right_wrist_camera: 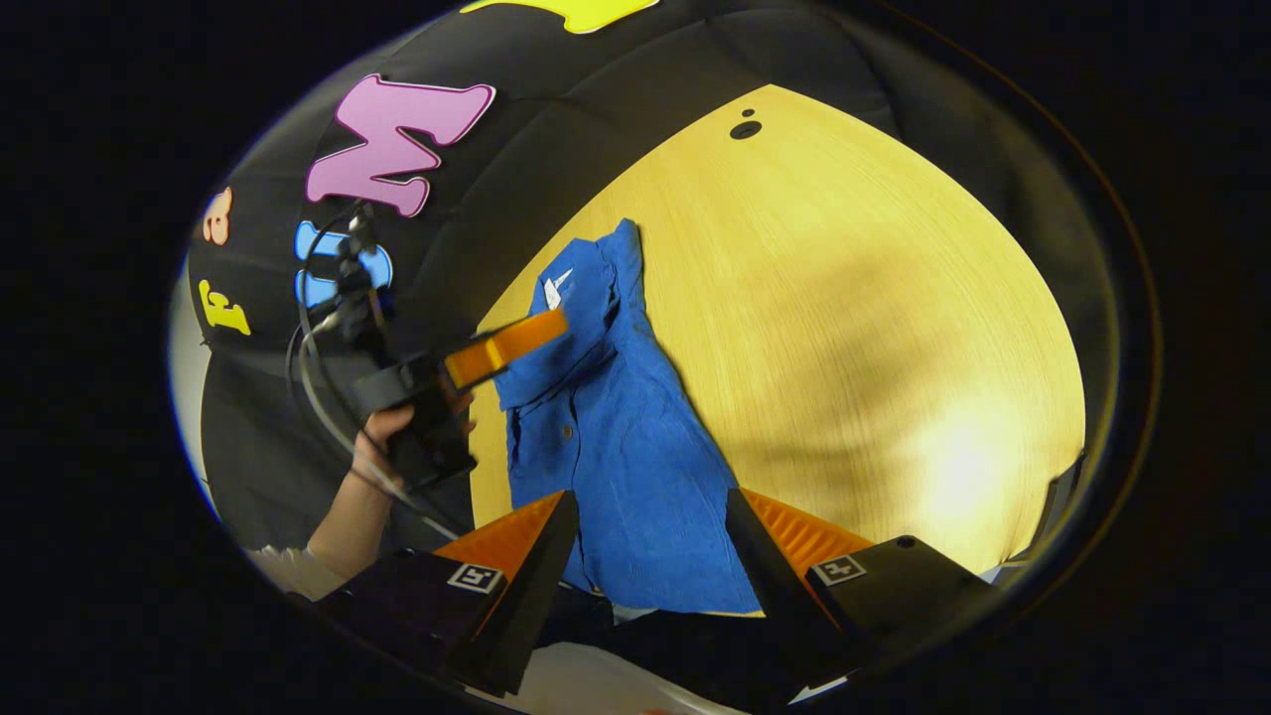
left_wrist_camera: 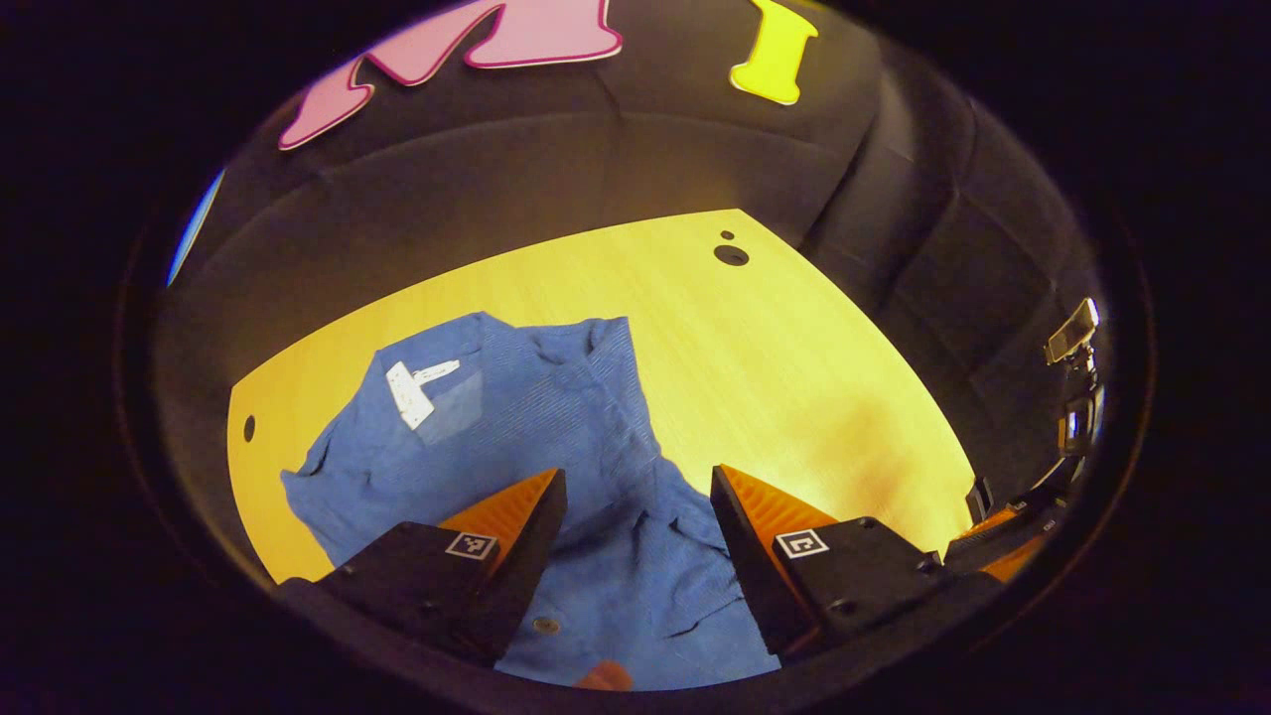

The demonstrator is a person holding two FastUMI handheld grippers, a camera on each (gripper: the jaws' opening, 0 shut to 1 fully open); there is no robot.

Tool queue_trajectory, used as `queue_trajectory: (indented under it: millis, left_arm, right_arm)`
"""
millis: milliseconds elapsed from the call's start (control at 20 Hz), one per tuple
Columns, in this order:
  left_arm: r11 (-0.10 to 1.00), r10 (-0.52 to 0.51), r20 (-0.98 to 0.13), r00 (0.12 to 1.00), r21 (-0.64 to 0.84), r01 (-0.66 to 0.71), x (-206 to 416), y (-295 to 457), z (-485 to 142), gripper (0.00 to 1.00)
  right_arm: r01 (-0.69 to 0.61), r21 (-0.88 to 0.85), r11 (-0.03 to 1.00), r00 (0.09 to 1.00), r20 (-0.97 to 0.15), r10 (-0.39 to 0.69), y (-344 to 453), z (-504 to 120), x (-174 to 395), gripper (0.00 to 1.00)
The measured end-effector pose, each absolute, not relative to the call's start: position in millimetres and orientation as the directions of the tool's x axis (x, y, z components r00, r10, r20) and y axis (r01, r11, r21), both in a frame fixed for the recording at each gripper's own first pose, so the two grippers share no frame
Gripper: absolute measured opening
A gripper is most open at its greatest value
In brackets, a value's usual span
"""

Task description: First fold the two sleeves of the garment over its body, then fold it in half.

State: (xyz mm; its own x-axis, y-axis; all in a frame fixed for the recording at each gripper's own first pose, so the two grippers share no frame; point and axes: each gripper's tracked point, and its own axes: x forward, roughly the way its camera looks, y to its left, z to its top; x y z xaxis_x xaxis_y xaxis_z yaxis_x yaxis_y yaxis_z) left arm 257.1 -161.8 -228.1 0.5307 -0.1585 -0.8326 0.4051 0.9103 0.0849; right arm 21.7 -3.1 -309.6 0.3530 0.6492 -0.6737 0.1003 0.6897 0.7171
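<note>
Blue shirt (right_wrist_camera: 621, 447) lengthwise on bench (right_wrist_camera: 874, 328), hem nearest right tongs (right_wrist_camera: 650, 541), collar far; left tongs (left_wrist_camera: 635, 531) above its side; both pairs apart, empty.

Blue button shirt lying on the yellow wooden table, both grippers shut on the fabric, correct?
Not quite. Both views show the left gripper and right gripper open, fingers apart above the blue button shirt, gripping nothing. The shirt does lie on the yellow wooden table.
</note>
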Motion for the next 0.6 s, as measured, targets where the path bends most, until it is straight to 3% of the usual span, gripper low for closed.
queue_trajectory:
  millis: [150, 350, 500, 600]
  left_arm:
    - [0.945, -0.057, -0.837, 0.545, 0.132, 0.3, 202, -105, -227, 0.84]
    - [0.996, -0.087, -0.86, 0.504, -0.066, 0.059, 101, -54, -231, 0.84]
    - [0.995, -0.018, -0.857, 0.515, -0.067, -0.076, 52, 0, -236, 0.85]
    - [0.988, -0.026, -0.883, 0.469, -0.092, -0.12, 22, 21, -247, 0.84]
  right_arm:
    - [0.093, 0.674, 0.733, 0.361, -0.709, 0.606, -4, -324, 26, 0.96]
    - [-0.004, 0.578, 0.816, 0.428, -0.736, 0.524, 3, -319, 19, 0.96]
    - [-0.076, 0.509, 0.858, 0.464, -0.743, 0.482, 11, -310, 4, 0.96]
    - [-0.123, 0.475, 0.871, 0.481, -0.74, 0.471, 16, -303, -9, 0.96]
